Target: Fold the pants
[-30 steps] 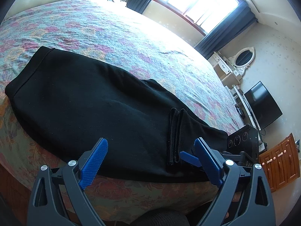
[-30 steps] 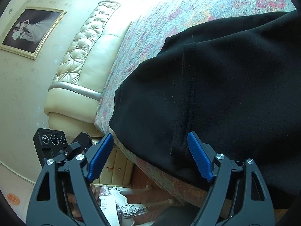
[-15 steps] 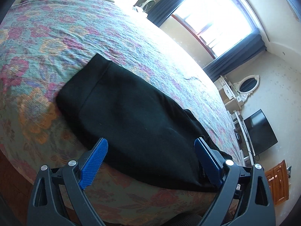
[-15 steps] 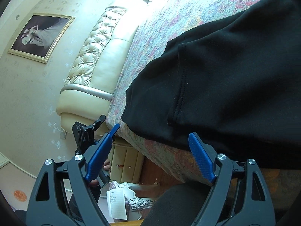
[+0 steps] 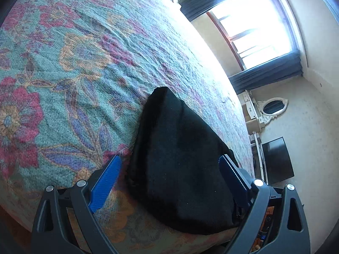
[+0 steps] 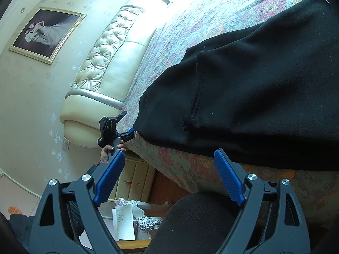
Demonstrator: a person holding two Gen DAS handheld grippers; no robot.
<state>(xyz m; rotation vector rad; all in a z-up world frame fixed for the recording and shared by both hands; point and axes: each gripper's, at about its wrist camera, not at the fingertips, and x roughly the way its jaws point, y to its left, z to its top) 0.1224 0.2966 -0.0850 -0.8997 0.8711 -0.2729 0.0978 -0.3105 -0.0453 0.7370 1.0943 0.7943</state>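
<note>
Both views shifting leftward along pants since earlier frame; left view now sitting at garment's end. Black pants [image 5: 182, 160] lying at bed [image 5: 74, 67] edge, lower centre of frame. Left hand-held gripper [image 5: 169, 177] standing wide open, gripping nothing. Right hand-held gripper [image 6: 169, 175] likewise gaping, empty, hovering below pants [image 6: 264, 84]; headboard [image 6: 106, 63] upper left.

Bare bedspread [image 5: 63, 80] lies open left of the pants [image 5: 182, 158]; the headboard [image 6: 106, 63] bounds the far side.
</note>
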